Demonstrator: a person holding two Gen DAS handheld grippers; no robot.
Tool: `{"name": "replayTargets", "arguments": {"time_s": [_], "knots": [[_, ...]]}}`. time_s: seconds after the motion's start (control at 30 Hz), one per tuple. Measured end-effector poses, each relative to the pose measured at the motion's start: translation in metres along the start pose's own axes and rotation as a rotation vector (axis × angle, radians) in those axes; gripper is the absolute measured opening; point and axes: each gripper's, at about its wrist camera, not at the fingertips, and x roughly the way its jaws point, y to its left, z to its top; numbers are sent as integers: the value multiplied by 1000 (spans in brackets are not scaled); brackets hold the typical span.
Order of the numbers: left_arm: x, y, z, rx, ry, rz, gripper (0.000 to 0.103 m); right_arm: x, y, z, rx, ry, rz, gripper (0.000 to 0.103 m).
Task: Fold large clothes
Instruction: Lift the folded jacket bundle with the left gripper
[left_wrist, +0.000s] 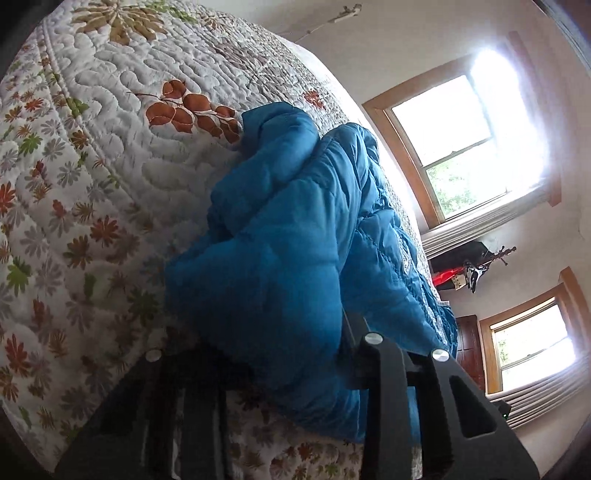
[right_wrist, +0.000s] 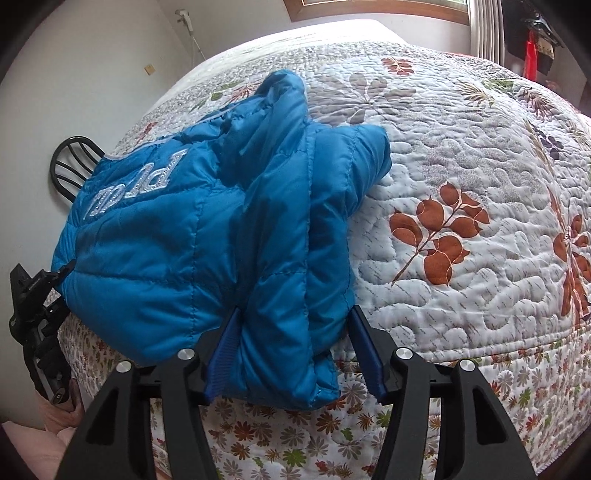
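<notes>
A blue puffer jacket (left_wrist: 288, 229) lies bunched on the flowered quilt (left_wrist: 110, 166), near the bed's edge. In the left wrist view its padding fills the gap between my left gripper's black fingers (left_wrist: 373, 354), and the left gripper (left_wrist: 258, 343) is shut on it; the pads are hidden by the fabric. The right wrist view shows the jacket (right_wrist: 177, 236) with pale lettering on its back. A folded roll of it sits between my right gripper's blue pads (right_wrist: 221, 354). The right gripper (right_wrist: 293, 332) stands open; its left pad touches the fabric and its right pad stands off it. The left gripper (right_wrist: 61, 271) meets the jacket's left edge.
The quilt (right_wrist: 461, 155) stretches bare to the right and far side of the jacket. A black chair back (right_wrist: 72, 162) stands beyond the bed's left edge. Two windows (left_wrist: 454, 147) and a radiator (left_wrist: 546, 398) line the wall, with dark and red items (left_wrist: 458, 266) hanging between them.
</notes>
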Motion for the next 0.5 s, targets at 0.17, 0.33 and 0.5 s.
{"name": "replayTargets", "arguments": {"time_s": [0.17, 0.33, 0.5], "knots": [[7, -5, 4, 34, 2, 1, 31, 4, 2, -2, -10, -20, -8, 62], [9, 0, 11, 12, 22, -26, 31, 3, -1, -3, -1, -23, 13, 62], [4, 4, 18, 35, 25, -26, 29, -18, -23, -4, 46, -30, 91, 64]]}}
